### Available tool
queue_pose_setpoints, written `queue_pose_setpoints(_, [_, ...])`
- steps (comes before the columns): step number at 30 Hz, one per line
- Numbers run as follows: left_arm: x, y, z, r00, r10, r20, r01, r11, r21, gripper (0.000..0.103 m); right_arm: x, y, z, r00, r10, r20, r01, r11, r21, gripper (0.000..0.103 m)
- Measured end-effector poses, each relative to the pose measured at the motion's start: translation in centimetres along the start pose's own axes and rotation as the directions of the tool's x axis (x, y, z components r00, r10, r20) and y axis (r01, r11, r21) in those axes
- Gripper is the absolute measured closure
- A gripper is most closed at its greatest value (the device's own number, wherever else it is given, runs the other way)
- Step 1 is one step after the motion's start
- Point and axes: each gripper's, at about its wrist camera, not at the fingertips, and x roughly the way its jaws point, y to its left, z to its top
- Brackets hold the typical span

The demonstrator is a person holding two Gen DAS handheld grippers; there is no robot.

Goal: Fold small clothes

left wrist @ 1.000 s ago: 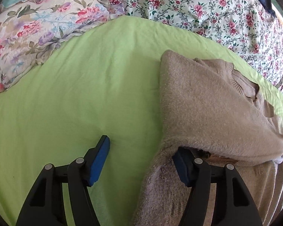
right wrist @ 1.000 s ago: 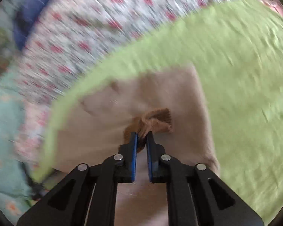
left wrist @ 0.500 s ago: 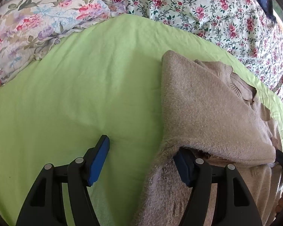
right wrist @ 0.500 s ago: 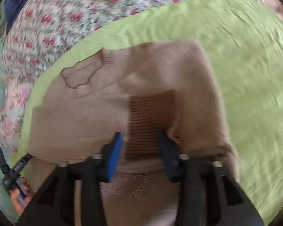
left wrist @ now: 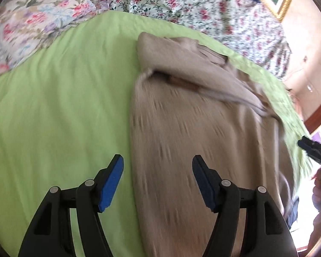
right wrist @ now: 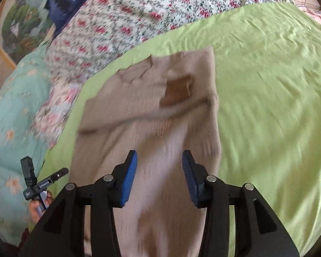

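A beige knit sweater (left wrist: 192,128) lies on a lime-green sheet (left wrist: 64,107), its sleeves folded in across the chest. In the right wrist view the sweater (right wrist: 152,115) shows a brown ribbed cuff (right wrist: 177,90) on top of the folded sleeves, and the neckline at the far end. My left gripper (left wrist: 158,180) is open and empty above the sweater's left edge near the hem. My right gripper (right wrist: 159,175) is open and empty above the sweater's lower body.
Floral bedding (left wrist: 182,2) and a floral pillow (left wrist: 32,21) lie beyond the sheet. A turquoise floral quilt (right wrist: 12,115) lies beside it. The other gripper and hand show at each view's edge (left wrist: 316,150) (right wrist: 38,182). A framed picture (right wrist: 21,25) hangs behind.
My right gripper opened and let go of the brown cuff, which now lies on the chest. Both grippers pulled back toward the hem; the left fingertip left the fold.
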Motion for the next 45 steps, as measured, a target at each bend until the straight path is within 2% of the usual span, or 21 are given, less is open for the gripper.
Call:
queue_pose_setpoints(5, [-3.0,-0.5,-6.4,0.999,-0.024,-0.045,0.024,1.000,0.004,0.032,-2.7,-1.4,-6.5,0.996,0.014,-0.086,-0.015,1.000,-0.015,0.053])
queue_pose_setpoints(7, [-3.6,-0.7,-8.9,0.995,-0.055,-0.079,0.055,0.999,-0.002,0.032,-3.4,-2.0,-8.9,0.993,0.017,-0.119,-0.019,1.000,-0.017,0.053])
queue_pose_setpoints(11, [-4.1,-1.5,-12.1,0.989,-0.100,-0.106,0.103,0.995,0.019,0.032,-3.3,-3.0,-13.1,0.979,0.033,-0.200,-0.040,0.999,-0.029,0.053])
queue_pose_setpoints(13, [-4.0,-1.9,-13.4,0.976,-0.179,-0.124,0.183,0.983,0.019,0.032,-2.7,-3.2,-14.2,0.972,0.060,-0.229,-0.068,0.997,-0.028,0.053])
queue_pose_setpoints(15, [-3.4,-2.1,-14.1,0.959,-0.238,-0.156,0.244,0.970,0.017,0.032,-1.7,-3.1,-14.7,0.963,0.093,-0.255,-0.105,0.994,-0.032,0.053])
queue_pose_setpoints(17, [-3.3,-2.2,-14.4,0.959,-0.245,-0.144,0.253,0.967,0.039,0.031,-0.6,-2.6,-14.9,0.954,0.110,-0.279,-0.130,0.990,-0.055,0.053])
queue_pose_setpoints(19, [-3.3,-1.8,-14.1,0.948,-0.281,-0.148,0.286,0.958,0.017,0.031,0.3,-2.1,-15.1,0.950,0.117,-0.290,-0.148,0.985,-0.087,0.053])
queue_pose_setpoints(21, [-3.4,-1.6,-14.0,0.941,-0.303,-0.150,0.307,0.952,0.006,0.038,1.0,-1.7,-15.1,0.948,0.126,-0.291,-0.160,0.982,-0.096,0.053])
queue_pose_setpoints(23, [-3.5,-1.3,-14.2,0.949,-0.278,-0.152,0.284,0.959,0.016,0.063,1.1,-1.6,-15.3,0.948,0.141,-0.285,-0.174,0.980,-0.094,0.054])
queue_pose_setpoints(24, [-3.2,-1.5,-14.1,0.950,-0.269,-0.156,0.276,0.961,0.019,0.068,1.0,-1.5,-15.2,0.949,0.147,-0.280,-0.180,0.979,-0.096,0.063])
queue_pose_setpoints(25, [-3.0,-1.5,-14.2,0.946,-0.274,-0.170,0.281,0.959,0.017,0.079,0.8,-1.4,-15.3,0.949,0.155,-0.273,-0.187,0.977,-0.098,0.069])
queue_pose_setpoints(27, [-2.6,-1.4,-14.3,0.936,-0.289,-0.202,0.297,0.955,0.008,0.088,0.6,-1.4,-15.3,0.951,0.158,-0.265,-0.190,0.977,-0.099,0.089])
queue_pose_setpoints(28, [-2.5,-1.7,-14.5,0.938,-0.277,-0.207,0.288,0.957,0.024,0.095,0.3,-1.5,-15.4,0.953,0.158,-0.260,-0.189,0.977,-0.100,0.091])
queue_pose_setpoints(31, [-3.4,-1.9,-14.5,0.951,-0.259,-0.171,0.271,0.961,0.050,0.097,-0.9,-1.7,-15.1,0.960,0.164,-0.227,-0.192,0.976,-0.106,0.094])
queue_pose_setpoints(35, [-6.2,-0.1,-14.1,0.955,-0.285,-0.084,0.286,0.958,0.005,0.097,-5.7,-4.5,-14.5,0.971,0.214,-0.105,-0.220,0.975,-0.046,0.095])
queue_pose_setpoints(37, [-7.1,0.5,-14.1,0.953,-0.298,-0.060,0.299,0.954,-0.005,0.098,-7.2,-6.0,-14.5,0.974,0.212,-0.077,-0.214,0.977,-0.020,0.095])
queue_pose_setpoints(40, [-7.3,0.4,-14.2,0.945,-0.323,-0.042,0.323,0.946,-0.002,0.098,-7.7,-6.8,-14.7,0.975,0.205,-0.080,-0.207,0.978,-0.012,0.095])
queue_pose_setpoints(45, [-7.9,-0.2,-14.0,0.944,-0.329,-0.014,0.329,0.944,-0.001,0.098,-5.8,-4.8,-14.9,0.963,0.243,-0.118,-0.248,0.968,-0.032,0.095])
